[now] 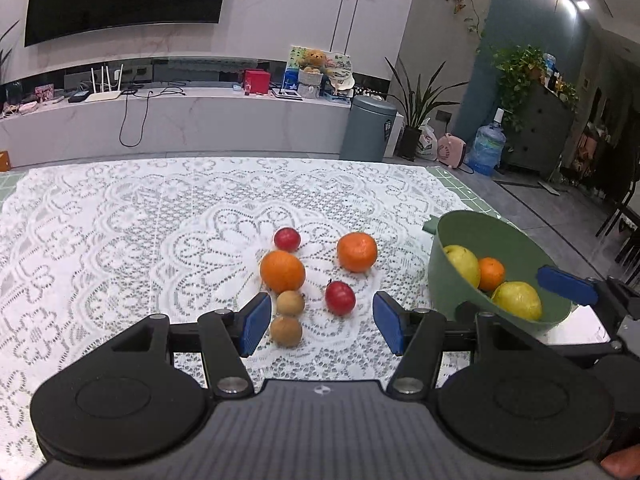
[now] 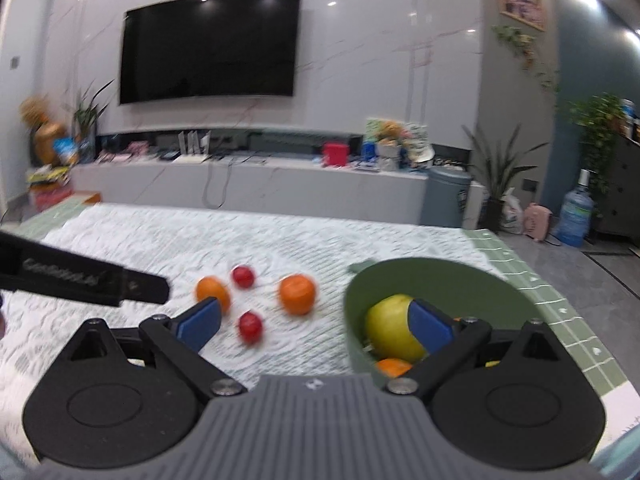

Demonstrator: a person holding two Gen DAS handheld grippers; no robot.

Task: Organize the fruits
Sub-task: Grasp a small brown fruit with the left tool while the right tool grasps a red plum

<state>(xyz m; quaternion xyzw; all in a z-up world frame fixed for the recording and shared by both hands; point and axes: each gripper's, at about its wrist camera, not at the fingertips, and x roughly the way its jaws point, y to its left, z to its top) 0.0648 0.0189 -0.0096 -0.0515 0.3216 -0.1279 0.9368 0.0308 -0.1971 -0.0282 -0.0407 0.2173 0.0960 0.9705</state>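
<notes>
Fingers (image 1: 256, 322) of both grippers stand apart, empty; green bowl (image 1: 500, 236) holds two yellow fruits (image 1: 518, 300) and an orange (image 1: 491, 273).

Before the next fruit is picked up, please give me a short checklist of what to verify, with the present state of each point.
1. Left gripper is open with nothing between its blue pads: ok.
2. Right gripper is open and holds no fruit: ok.
3. Small red round fruit nearest the left gripper lies free, apart from its neighbours: ok.
4. Two small brown round fruits have room for a pad: not ok, they touch each other, and the upper one sits against the large orange.
5. Green plastic bowl has space left for more fruit: ok.
6. Bowl stands steady on the white lace tablecloth: cannot tell.
</notes>
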